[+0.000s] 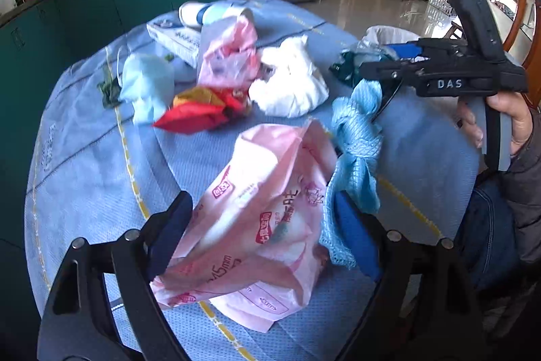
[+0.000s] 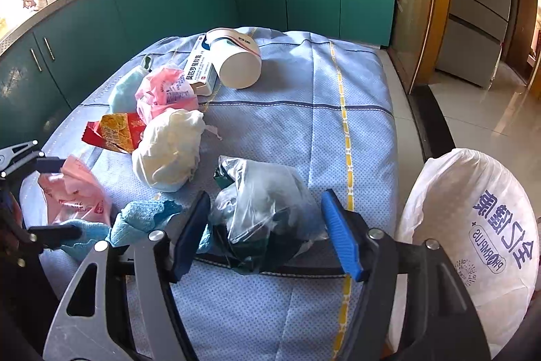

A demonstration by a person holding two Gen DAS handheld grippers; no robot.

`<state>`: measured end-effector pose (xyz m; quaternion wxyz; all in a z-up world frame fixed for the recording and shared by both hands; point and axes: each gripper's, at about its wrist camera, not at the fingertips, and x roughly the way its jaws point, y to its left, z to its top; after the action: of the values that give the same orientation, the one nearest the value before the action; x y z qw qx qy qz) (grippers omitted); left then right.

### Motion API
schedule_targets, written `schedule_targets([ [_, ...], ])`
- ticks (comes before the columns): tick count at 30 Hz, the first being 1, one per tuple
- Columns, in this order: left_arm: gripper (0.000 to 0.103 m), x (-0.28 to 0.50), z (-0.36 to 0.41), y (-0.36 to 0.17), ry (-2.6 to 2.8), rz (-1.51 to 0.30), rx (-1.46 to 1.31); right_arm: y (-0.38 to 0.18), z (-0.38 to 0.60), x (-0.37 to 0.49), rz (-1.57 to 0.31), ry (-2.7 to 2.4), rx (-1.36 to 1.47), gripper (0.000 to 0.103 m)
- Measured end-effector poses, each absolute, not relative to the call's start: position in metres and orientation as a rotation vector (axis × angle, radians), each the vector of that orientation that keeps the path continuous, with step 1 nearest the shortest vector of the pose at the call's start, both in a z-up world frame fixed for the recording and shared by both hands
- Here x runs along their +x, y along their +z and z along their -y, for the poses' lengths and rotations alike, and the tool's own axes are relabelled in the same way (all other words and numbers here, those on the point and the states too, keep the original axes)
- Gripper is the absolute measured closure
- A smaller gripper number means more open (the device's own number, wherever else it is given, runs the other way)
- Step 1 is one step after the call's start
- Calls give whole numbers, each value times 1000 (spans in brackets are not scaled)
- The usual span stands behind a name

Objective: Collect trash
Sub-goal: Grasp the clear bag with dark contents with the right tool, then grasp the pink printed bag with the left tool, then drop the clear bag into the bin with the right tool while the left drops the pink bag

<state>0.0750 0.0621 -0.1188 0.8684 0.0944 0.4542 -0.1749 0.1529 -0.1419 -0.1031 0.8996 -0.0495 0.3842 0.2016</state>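
Left wrist view: left gripper (image 1: 260,242) is spread wide with a pink wrapper (image 1: 267,215) between the fingers; whether either pad touches it, cannot tell. A blue cloth (image 1: 355,151) hangs against the right-hand pad and drapes up toward the right gripper (image 1: 378,83), which a hand (image 1: 507,120) holds at the right edge. Right gripper's finger spread can't be read from this side. Farther back on the blue tablecloth (image 1: 84,158): red snack packet (image 1: 199,110), white tissue wad (image 1: 290,83), second pink bag (image 1: 230,56), light blue face mask (image 1: 145,87), medicine box (image 1: 175,39).

Right wrist view: right gripper (image 2: 267,235) is spread, fingers either side of a clear plastic bag (image 2: 267,205) with dark stuff inside; pads sit apart from the bag, no pinch. Blue cloth (image 2: 142,219) lies just left of the left-hand finger. Bin with white liner (image 2: 473,225) stands off the table edge at right. Tissue wad (image 2: 169,148), red packet (image 2: 115,131), pink bag (image 2: 165,90), box (image 2: 199,66) and a tipped white cup (image 2: 236,60) sit beyond. Left gripper (image 2: 50,195) shows at the left edge around the pink wrapper (image 2: 77,192).
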Motion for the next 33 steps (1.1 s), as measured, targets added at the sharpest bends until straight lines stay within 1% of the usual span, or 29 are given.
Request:
schedule_targets([
  [2, 20, 76, -65, -118, -372, -956, 176, -103, 141, 153, -793, 413, -108, 35],
  [4, 41, 77, -68, -118, -373, -959, 162, -104, 140, 153, -791, 412, -109, 35],
  [6, 54, 76, -72, -115, -365, -953, 147, -105, 140, 153, -794, 415, -106, 35],
  [9, 56, 75, -79, -107, -373, -936, 104, -103, 140, 153, -789, 421, -98, 35],
  [11, 54, 76, -83, -102, -374, -927, 73, -103, 141, 154, -791, 421, -89, 35],
  [12, 44, 77, -85, -101, -374, -925, 62, -103, 142, 154, -793, 420, -83, 35],
  [13, 36, 76, -87, -99, -370, -920, 53, -103, 142, 155, -794, 417, -79, 35],
  [20, 36, 88, -104, -109, -317, -980, -18, -105, 143, 156, -797, 399, -72, 35],
  [21, 44, 91, -104, -112, -311, -997, -20, -106, 143, 157, -799, 397, -74, 35],
  [22, 60, 90, -102, -116, -307, -1003, -11, -107, 141, 158, -801, 397, -79, 35],
  [24, 70, 91, -98, -117, -303, -998, 7, -107, 138, 157, -791, 401, -87, 38],
  [25, 75, 90, -96, -115, -306, -988, 11, -107, 137, 156, -787, 410, -85, 46],
  [27, 81, 88, -96, -109, -303, -960, 8, -105, 135, 154, -778, 424, -88, 50],
  [28, 81, 86, -98, -103, -297, -932, 5, -102, 134, 152, -763, 431, -92, 53],
  [32, 81, 73, -106, -73, -300, -777, -34, -85, 141, 141, -663, 443, -61, 53],
  [33, 81, 67, -108, -62, -308, -713, -42, -79, 144, 137, -630, 443, -47, 53],
])
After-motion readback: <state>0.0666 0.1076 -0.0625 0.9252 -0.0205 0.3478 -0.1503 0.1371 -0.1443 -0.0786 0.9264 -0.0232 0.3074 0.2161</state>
